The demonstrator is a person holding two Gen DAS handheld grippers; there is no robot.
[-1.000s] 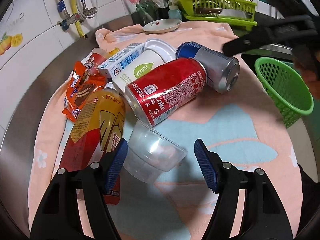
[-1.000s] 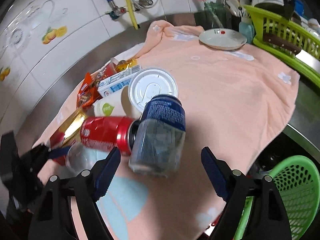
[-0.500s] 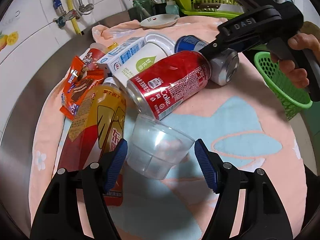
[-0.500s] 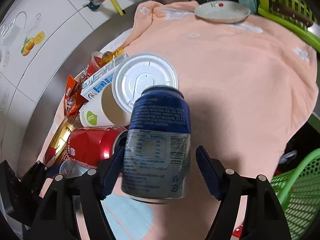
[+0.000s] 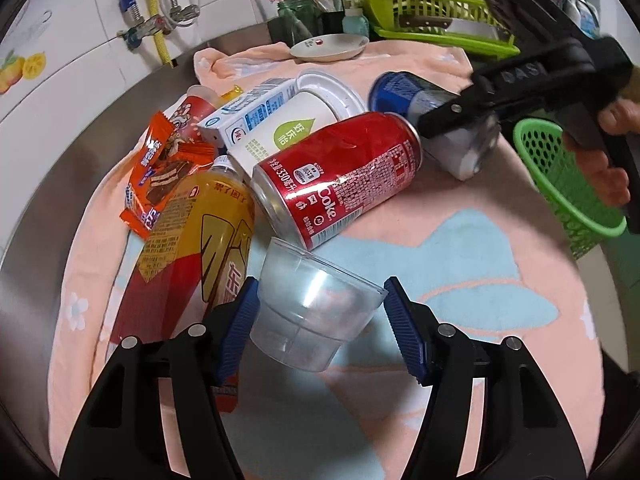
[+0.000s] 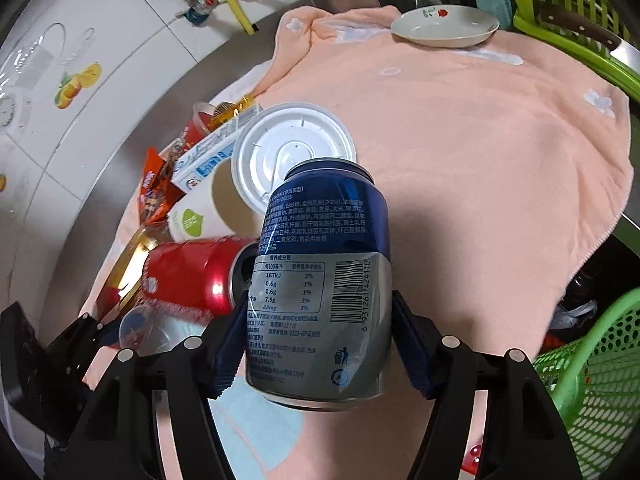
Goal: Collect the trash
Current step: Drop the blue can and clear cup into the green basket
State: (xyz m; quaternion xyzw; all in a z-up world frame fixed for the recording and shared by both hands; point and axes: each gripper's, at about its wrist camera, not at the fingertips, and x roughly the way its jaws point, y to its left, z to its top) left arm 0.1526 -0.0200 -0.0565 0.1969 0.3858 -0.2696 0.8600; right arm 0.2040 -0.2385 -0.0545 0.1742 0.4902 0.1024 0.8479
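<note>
Trash is heaped at the towel-covered bench's left edge, none collected yet. Left tongs are closing around the clear cup; right tongs are closing onto the blue can. Green basket (right edge) looks empty.

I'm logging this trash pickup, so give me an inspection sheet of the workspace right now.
Surface: pink towel spread over a steel counter.
Job's things: blue can, clear plastic cup, red cola can, yellow bottle, milk carton, lidded paper cup, orange wrappers; green basket at right.
Clutter: white dish, green dish rack.
Grippers: left gripper closing around the cup; right gripper closing, fingers against the blue can.
Cables: yellow hose on the wall.
Surroundings: white tiled wall.
</note>
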